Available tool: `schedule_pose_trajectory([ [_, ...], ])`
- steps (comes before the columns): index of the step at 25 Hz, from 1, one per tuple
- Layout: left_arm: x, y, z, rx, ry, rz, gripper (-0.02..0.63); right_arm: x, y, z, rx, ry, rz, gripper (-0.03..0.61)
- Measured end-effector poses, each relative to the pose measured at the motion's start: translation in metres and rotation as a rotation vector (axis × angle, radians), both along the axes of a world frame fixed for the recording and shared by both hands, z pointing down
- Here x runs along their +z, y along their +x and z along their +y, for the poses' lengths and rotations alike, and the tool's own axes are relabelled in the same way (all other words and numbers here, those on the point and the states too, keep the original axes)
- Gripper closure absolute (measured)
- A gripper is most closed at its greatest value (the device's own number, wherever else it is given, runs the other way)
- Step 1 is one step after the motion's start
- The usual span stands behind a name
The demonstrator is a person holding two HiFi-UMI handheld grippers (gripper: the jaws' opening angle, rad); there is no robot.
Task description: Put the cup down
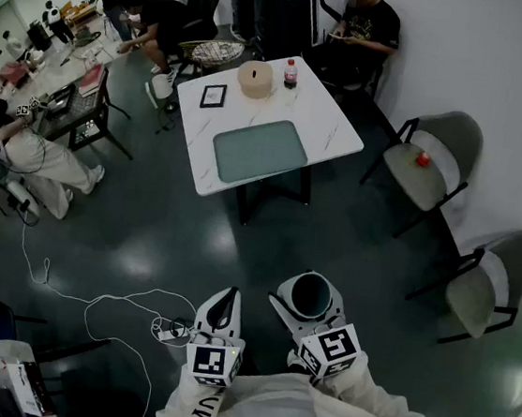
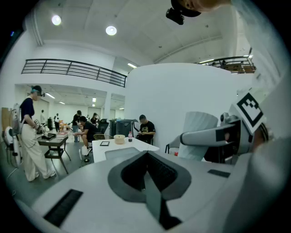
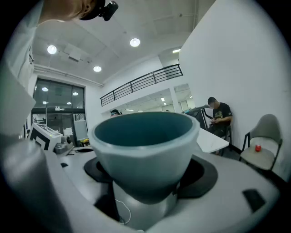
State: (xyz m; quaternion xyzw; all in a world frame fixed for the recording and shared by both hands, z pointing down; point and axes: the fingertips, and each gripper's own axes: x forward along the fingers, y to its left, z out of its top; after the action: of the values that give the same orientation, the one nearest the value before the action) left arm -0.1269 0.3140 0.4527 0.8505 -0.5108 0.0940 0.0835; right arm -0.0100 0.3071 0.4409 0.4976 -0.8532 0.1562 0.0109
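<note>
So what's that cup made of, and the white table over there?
The cup looks like matte ceramic, maybe plastic: thick rounded rim, dull pale outside, teal inside. The table looks topped with marble or a marble-look laminate: white with faint grey veins.

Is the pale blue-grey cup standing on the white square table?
No, the cup sits in the right claw, away from the table.
</note>
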Motion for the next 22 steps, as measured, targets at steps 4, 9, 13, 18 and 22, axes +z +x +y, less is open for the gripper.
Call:
schedule_pose_trajectory([
  [4,-0.019,0.060,0.050,0.019,0.053,-0.048,0.603,-0.008,0.046,0.045,0.004,0.016,0.030,0.196],
  [9,-0.016,0.076,0.076,0.032,0.064,-0.113,0.603,-0.009,0.064,0.068,0.019,0.017,0.021,0.196],
  [13,-0.018,0.074,0.084,0.026,0.074,-0.109,0.603,-0.014,0.060,0.076,0.017,0.029,0.024,0.196],
  [18,-0.024,0.066,0.089,0.015,0.083,-0.104,0.603,-0.021,0.051,0.083,0.005,0.041,0.033,0.196],
  [22,-0.025,0.069,0.090,0.010,0.073,-0.088,0.603,-0.023,0.054,0.084,0.002,0.044,0.032,0.196],
])
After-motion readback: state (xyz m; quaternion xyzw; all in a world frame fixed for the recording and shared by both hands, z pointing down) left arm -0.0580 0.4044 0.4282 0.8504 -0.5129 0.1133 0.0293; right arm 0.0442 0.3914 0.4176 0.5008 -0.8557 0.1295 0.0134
